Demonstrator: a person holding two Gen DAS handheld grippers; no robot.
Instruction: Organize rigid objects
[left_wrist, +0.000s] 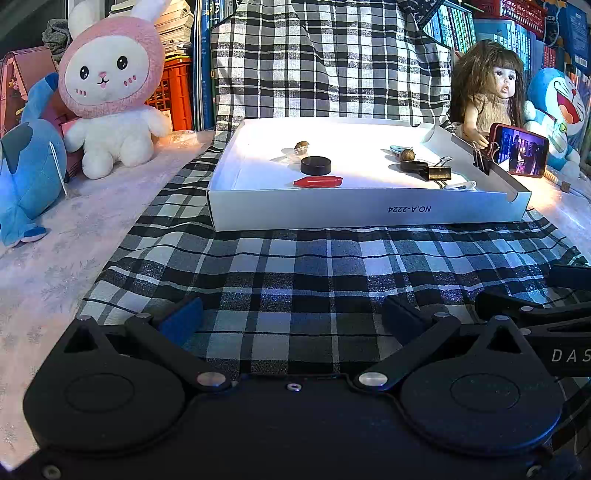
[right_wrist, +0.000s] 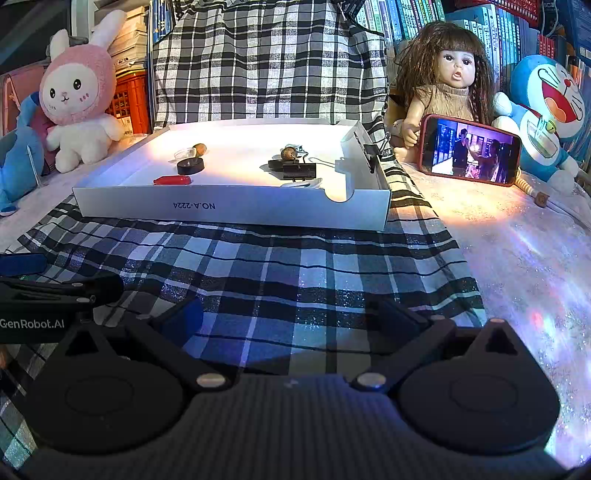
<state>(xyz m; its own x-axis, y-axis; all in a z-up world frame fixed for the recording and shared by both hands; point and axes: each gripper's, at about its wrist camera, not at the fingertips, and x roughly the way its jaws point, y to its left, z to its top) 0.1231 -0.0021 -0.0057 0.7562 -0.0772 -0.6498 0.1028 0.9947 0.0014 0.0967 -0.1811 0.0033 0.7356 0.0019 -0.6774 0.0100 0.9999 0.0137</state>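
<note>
1. Both grippers, left gripper and right gripper, hover low over the checked cloth, jaws wide and holding nothing.
2. Ahead of both jaws, the white tray already holds the small things: black puck, red piece, binder clip, two brown beads.
3. This fits sorting either ahead or finished; any pick needs a level approach over the tray's near wall.

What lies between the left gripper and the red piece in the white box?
Only the box's near wall. The left gripper is open and empty over bare checked cloth, and the red piece lies just behind that wall, so the approach would have to go over it.
</note>
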